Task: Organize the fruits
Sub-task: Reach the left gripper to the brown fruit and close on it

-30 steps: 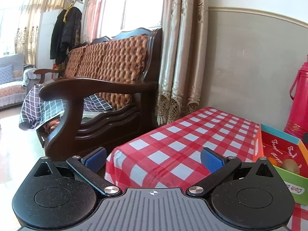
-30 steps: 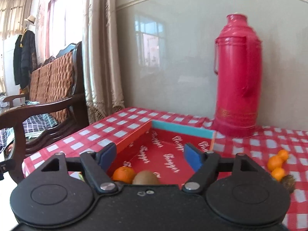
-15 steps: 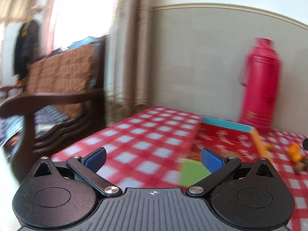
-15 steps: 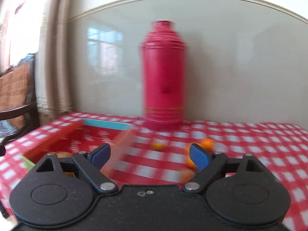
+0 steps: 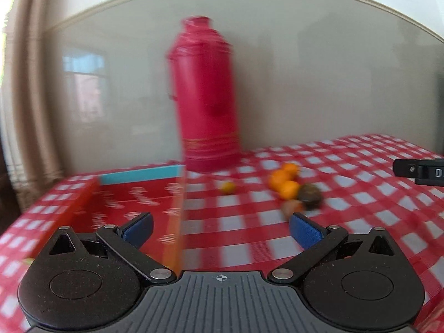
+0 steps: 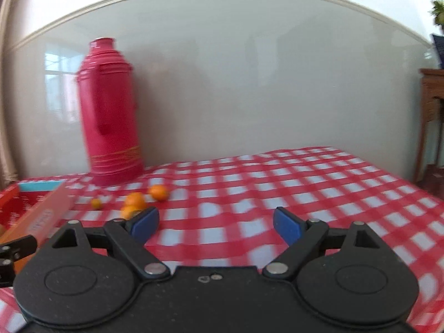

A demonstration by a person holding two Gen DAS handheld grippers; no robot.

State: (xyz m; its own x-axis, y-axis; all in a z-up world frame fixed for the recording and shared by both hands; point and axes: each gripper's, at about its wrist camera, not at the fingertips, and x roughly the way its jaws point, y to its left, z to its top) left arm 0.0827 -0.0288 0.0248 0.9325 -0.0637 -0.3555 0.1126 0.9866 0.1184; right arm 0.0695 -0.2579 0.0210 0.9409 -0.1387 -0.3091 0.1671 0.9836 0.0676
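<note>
A cluster of small oranges (image 5: 283,180) with a brown kiwi (image 5: 310,195) lies on the red checked tablecloth, right of a red cardboard box (image 5: 133,194). One tiny orange (image 5: 228,187) lies apart near the box. My left gripper (image 5: 220,229) is open and empty, above the box's right wall, short of the fruit. In the right wrist view the oranges (image 6: 134,201) lie ahead at left and the box (image 6: 38,211) is at far left. My right gripper (image 6: 215,223) is open and empty over bare cloth.
A tall red thermos (image 5: 206,97) stands at the back by the wall, also in the right wrist view (image 6: 109,113). The right gripper's edge (image 5: 419,170) shows at far right. A wooden cabinet (image 6: 431,105) stands beyond the table's right end.
Both views have swung right, from the sofa and box toward the thermos and loose fruit. Both grippers stay open and empty.
</note>
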